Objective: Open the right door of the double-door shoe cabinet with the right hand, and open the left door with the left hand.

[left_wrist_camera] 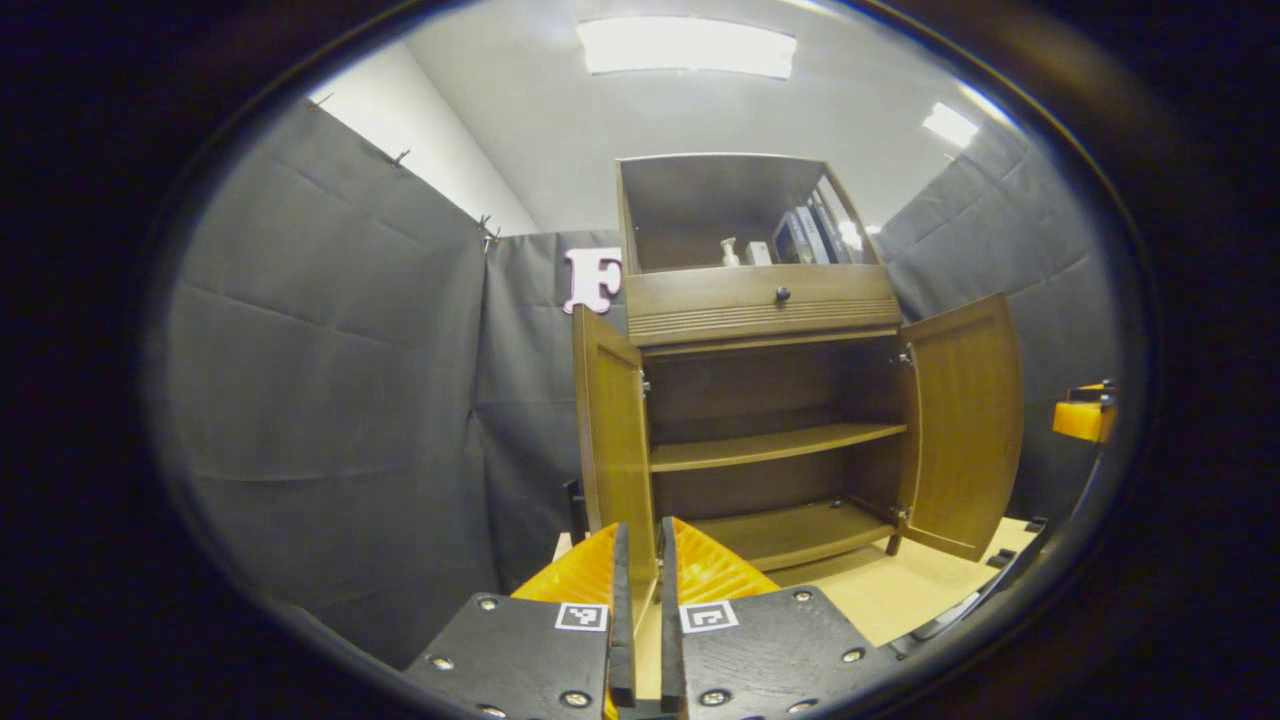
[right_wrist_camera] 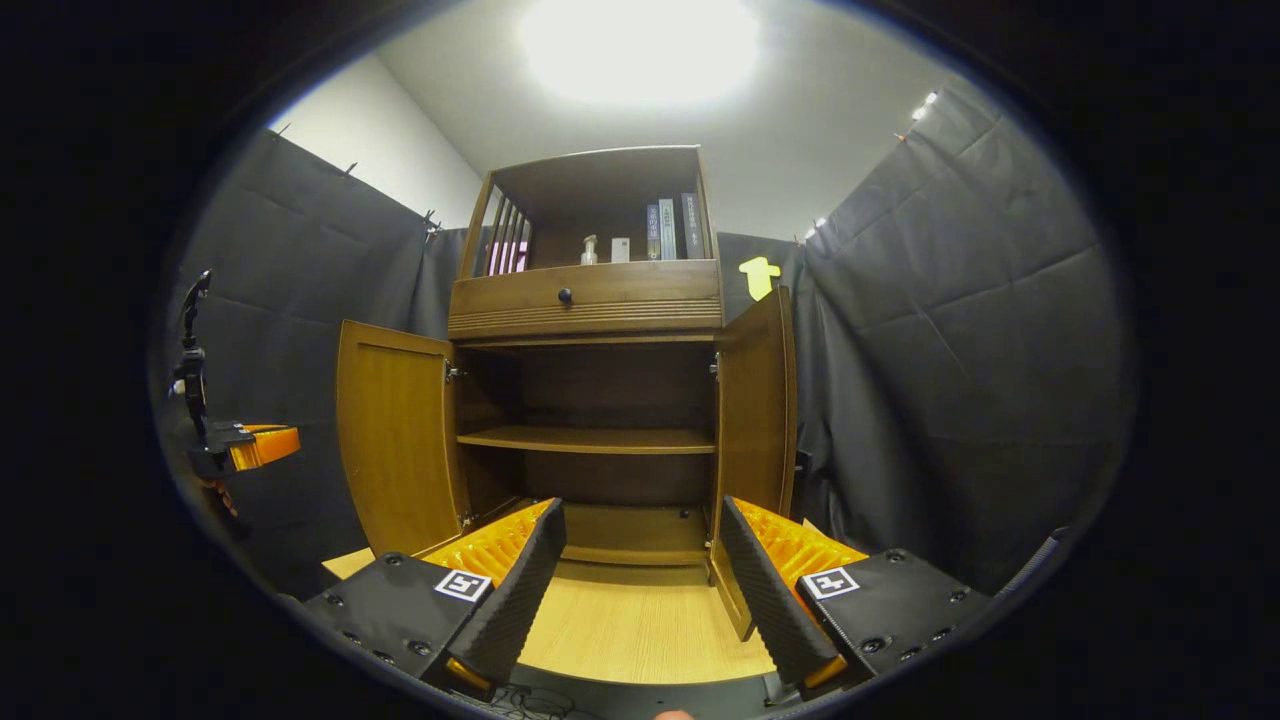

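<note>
The brown shoe cabinet (left_wrist_camera: 760,300) stands ahead with both doors swung out. In the left gripper view the left door (left_wrist_camera: 610,430) is edge-on just beyond my left gripper (left_wrist_camera: 645,600), whose fingers stand a narrow slit apart with nothing pressed between them. The right door (left_wrist_camera: 965,430) hangs wide, and my right gripper (left_wrist_camera: 1085,415) shows beyond it. In the right gripper view my right gripper (right_wrist_camera: 640,590) is wide open. The right door (right_wrist_camera: 755,420) has its lower corner just inside the right finger (right_wrist_camera: 770,590). The left door (right_wrist_camera: 400,450) is open, with the left gripper (right_wrist_camera: 255,447) apart from its free edge.
A drawer with a dark knob (right_wrist_camera: 565,295) sits above the doors. The top shelf holds books (right_wrist_camera: 670,228) and a small bottle (right_wrist_camera: 590,250). An inner shelf (right_wrist_camera: 590,440) crosses the cabinet. A light wooden floor board (right_wrist_camera: 640,620) lies in front, with black cloth walls on both sides.
</note>
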Demonstrator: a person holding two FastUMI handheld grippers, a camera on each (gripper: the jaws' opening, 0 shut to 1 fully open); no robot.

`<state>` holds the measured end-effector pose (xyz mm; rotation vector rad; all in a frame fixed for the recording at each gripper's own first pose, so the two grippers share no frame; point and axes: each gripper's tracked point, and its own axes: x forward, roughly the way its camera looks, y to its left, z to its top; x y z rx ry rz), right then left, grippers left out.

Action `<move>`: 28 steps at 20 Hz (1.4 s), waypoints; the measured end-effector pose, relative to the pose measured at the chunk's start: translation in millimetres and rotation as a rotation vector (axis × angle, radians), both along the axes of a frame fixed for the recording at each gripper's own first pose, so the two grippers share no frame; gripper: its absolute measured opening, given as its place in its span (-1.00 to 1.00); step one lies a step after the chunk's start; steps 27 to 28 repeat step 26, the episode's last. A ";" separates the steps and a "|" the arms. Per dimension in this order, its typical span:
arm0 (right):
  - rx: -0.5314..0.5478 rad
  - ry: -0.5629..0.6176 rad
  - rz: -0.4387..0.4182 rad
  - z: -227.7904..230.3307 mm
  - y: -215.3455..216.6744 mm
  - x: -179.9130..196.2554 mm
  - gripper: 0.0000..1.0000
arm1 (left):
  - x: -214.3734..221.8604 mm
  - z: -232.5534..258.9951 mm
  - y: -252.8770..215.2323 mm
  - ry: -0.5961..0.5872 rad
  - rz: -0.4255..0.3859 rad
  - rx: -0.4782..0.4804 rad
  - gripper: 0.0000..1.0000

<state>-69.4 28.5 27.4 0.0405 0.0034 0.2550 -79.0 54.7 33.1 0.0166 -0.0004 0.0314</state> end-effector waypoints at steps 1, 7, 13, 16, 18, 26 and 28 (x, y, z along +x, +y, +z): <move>-0.001 -0.002 0.000 0.6 0.2 0.7 0.94 | 1.2 -1.3 -1.4 0.002 -0.005 -0.004 -0.71; -0.010 -0.015 0.000 4.6 0.8 6.1 0.94 | 6.5 -2.0 -1.5 -0.006 0.000 -0.026 0.11; -0.006 -0.025 -0.016 4.1 -6.9 11.4 0.94 | 8.1 1.9 -2.1 -0.019 0.014 -0.017 0.97; -0.002 -0.027 -0.022 3.7 -11.2 12.3 0.94 | 4.9 9.6 -2.6 -0.043 0.018 -0.025 0.96; -0.004 -0.034 -0.027 5.4 -13.3 14.6 0.94 | 3.5 12.2 -1.5 -0.048 0.023 -0.020 0.97; 0.017 -0.045 -0.037 6.2 -19.7 20.0 0.94 | 0.5 17.8 -3.6 -0.056 0.030 0.010 0.96; 0.017 -0.045 -0.037 6.2 -19.7 20.0 0.94 | 0.5 17.8 -3.6 -0.056 0.030 0.010 0.96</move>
